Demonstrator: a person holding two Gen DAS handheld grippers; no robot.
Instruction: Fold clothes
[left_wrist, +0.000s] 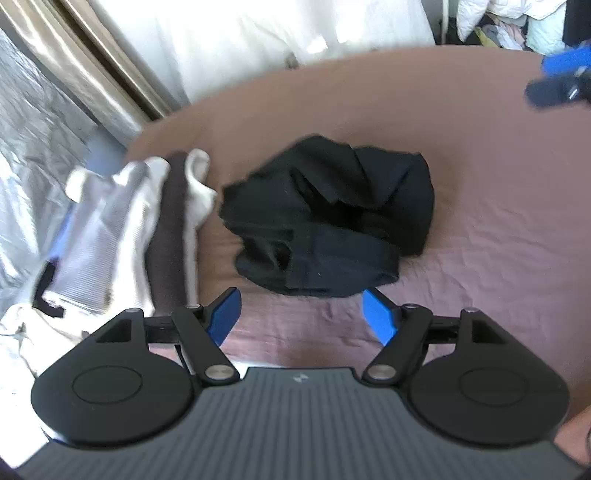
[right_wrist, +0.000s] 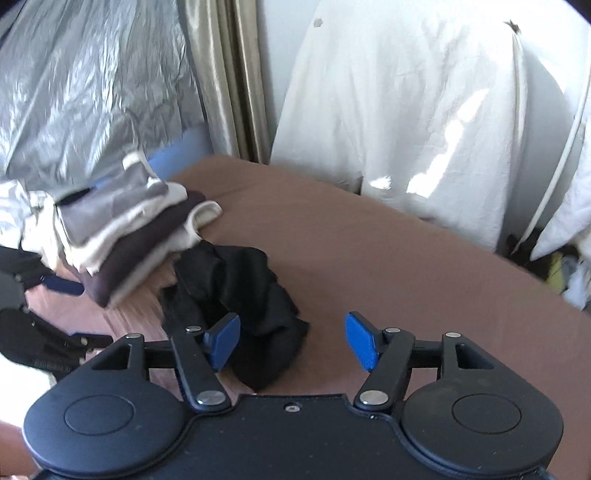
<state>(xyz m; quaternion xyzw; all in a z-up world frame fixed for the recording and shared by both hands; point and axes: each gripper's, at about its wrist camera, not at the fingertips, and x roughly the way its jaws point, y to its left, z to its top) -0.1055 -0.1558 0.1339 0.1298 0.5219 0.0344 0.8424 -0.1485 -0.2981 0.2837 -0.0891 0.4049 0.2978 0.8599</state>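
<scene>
A black garment (left_wrist: 325, 218) lies bunched and loosely folded on the brown sheet (left_wrist: 498, 229), just beyond my left gripper (left_wrist: 301, 314), whose blue pads stand apart with nothing between them. In the right wrist view the same black garment (right_wrist: 236, 295) lies crumpled ahead and to the left of my right gripper (right_wrist: 291, 341), which is open and holds nothing. To the left of the black garment sits a stack of folded clothes (left_wrist: 125, 229) in grey, cream and dark brown, seen too as the stack (right_wrist: 122, 236). The right gripper's blue tip (left_wrist: 557, 79) shows at the upper right of the left wrist view.
A silver crinkled cover (right_wrist: 85, 85) and a gold curtain (right_wrist: 229, 74) stand behind the stack. A white sheet (right_wrist: 424, 122) hangs past the bed's far edge. Loose laundry (left_wrist: 509, 22) lies in the far corner. The left gripper's dark body (right_wrist: 33, 332) shows at the left edge.
</scene>
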